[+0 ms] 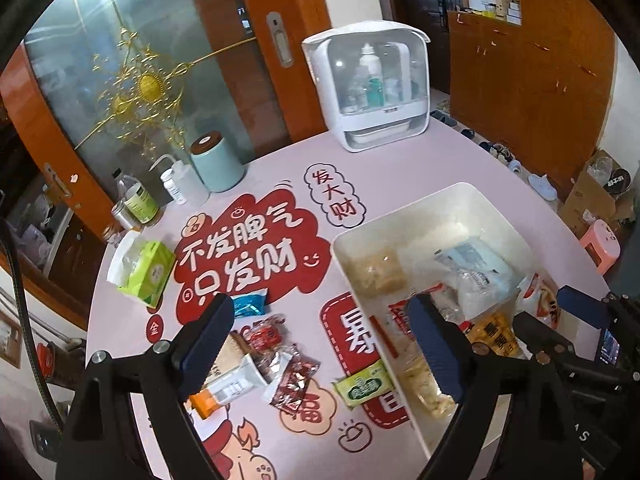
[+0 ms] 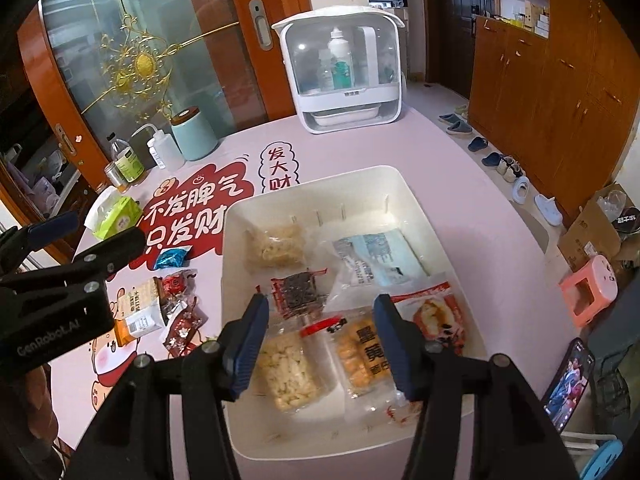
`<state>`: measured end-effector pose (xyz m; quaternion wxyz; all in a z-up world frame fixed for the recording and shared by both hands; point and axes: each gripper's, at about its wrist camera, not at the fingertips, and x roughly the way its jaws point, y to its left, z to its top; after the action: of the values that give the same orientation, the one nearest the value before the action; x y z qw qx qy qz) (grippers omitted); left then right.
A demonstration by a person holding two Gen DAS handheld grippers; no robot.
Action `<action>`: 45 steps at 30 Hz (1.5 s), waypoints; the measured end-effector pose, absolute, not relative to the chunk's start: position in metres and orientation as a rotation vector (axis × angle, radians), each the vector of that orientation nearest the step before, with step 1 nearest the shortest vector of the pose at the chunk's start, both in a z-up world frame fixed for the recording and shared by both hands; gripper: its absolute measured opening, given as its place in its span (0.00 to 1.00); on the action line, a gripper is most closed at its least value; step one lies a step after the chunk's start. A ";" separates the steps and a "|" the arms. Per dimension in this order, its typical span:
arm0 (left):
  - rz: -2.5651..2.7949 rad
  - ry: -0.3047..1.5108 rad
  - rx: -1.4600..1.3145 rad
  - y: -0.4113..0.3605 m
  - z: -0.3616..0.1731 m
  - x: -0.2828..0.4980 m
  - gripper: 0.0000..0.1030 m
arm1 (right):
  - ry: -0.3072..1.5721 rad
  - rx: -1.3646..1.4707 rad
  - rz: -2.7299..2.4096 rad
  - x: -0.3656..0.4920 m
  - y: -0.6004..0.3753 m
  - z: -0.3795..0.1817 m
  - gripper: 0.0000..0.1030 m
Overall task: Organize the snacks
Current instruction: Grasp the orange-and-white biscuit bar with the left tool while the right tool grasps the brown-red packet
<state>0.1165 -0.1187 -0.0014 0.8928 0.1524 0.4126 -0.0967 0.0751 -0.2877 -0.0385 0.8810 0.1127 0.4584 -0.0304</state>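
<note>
A white bin (image 2: 404,188) on the pink table holds several snack packs, among them a yellow pack (image 2: 364,352), a dark pack (image 2: 300,292) and a blue-white pack (image 2: 376,256). My right gripper (image 2: 324,340) hangs open above the bin's near half with nothing between its fingers. Left of the bin lie loose snacks: a blue packet (image 1: 248,306), a red packet (image 1: 266,336), a white-and-orange bar (image 1: 228,392), a dark red packet (image 1: 292,388) and a green packet (image 1: 362,388). My left gripper (image 1: 320,344) stands open over these, holding nothing, with its right finger over the bin's left wall.
A green tissue pack (image 1: 148,272), a mint canister (image 1: 216,164) and bottles (image 1: 136,200) stand at the table's far left. A white cabinet box (image 1: 372,88) sits at the back. A phone (image 2: 568,384) lies near the right edge, beyond which is a pink stool (image 2: 588,292).
</note>
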 end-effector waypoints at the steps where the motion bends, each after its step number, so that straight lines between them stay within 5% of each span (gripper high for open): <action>1: -0.199 0.856 0.314 -0.114 -0.001 0.116 0.85 | 0.954 0.234 -0.064 0.075 -0.285 -0.037 0.54; 32: -0.003 0.784 0.300 0.074 0.014 0.131 0.85 | 0.950 0.191 -0.085 0.083 -0.162 -0.030 0.54; 45: -0.225 0.839 0.461 0.111 -0.074 0.146 0.85 | 1.022 0.159 -0.037 0.112 -0.095 -0.069 0.54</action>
<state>0.1459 0.1113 -0.0739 0.8814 0.2214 0.4030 -0.1078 0.1124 -0.0949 -0.0690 0.8691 0.0759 0.4885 -0.0175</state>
